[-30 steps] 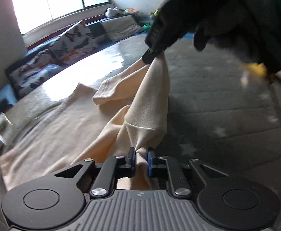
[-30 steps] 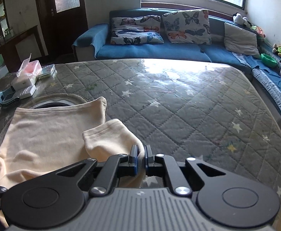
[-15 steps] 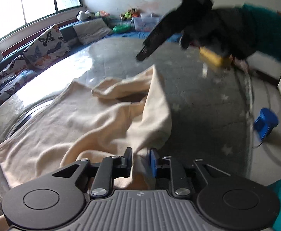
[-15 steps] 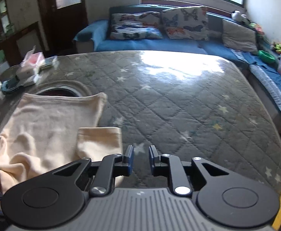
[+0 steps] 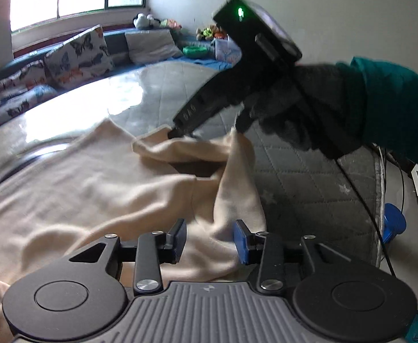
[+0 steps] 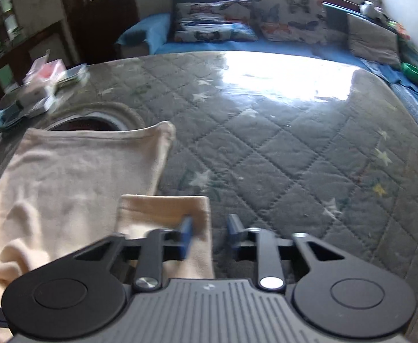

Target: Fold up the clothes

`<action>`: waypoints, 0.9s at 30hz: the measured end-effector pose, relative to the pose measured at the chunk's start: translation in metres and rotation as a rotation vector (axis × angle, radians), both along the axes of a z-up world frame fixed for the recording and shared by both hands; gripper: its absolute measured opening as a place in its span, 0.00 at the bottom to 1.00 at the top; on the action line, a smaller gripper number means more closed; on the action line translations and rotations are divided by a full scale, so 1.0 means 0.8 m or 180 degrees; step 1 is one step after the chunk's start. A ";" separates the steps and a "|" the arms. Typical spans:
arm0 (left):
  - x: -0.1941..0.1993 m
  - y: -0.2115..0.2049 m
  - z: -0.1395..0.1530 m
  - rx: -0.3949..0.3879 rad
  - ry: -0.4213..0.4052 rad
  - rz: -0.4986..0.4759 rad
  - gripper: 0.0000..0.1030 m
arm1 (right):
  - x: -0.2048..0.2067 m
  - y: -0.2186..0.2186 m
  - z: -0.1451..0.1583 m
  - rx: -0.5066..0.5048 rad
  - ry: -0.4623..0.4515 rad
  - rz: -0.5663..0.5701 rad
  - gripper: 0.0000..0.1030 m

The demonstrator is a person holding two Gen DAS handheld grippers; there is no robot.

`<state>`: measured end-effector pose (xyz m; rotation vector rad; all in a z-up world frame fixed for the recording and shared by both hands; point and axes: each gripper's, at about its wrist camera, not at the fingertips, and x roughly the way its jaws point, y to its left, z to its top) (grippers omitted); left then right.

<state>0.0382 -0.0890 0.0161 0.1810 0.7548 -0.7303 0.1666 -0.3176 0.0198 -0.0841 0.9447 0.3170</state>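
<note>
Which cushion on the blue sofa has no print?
The grey cushion, rightmost on the sofa in the right wrist view. It is plain; the butterfly cushions beside it are printed.

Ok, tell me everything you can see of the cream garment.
The cream garment is soft, knit-looking cloth, rumpled and spread on the grey quilted cover. A hemmed sleeve lies folded over by the right gripper. A bunched fold sits loosely between the opening jaws of the left gripper.
</note>
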 end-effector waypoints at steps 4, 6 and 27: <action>-0.006 -0.002 -0.006 -0.0004 0.0055 -0.0024 0.38 | -0.010 0.007 0.006 -0.0238 -0.0154 0.0089 0.02; -0.010 0.001 -0.006 -0.0021 0.0062 -0.0033 0.38 | -0.019 0.001 0.021 -0.0426 -0.0342 0.0008 0.01; -0.043 0.025 0.010 -0.0005 -0.0135 0.0039 0.38 | -0.081 -0.019 0.051 -0.0668 -0.0261 -0.0147 0.10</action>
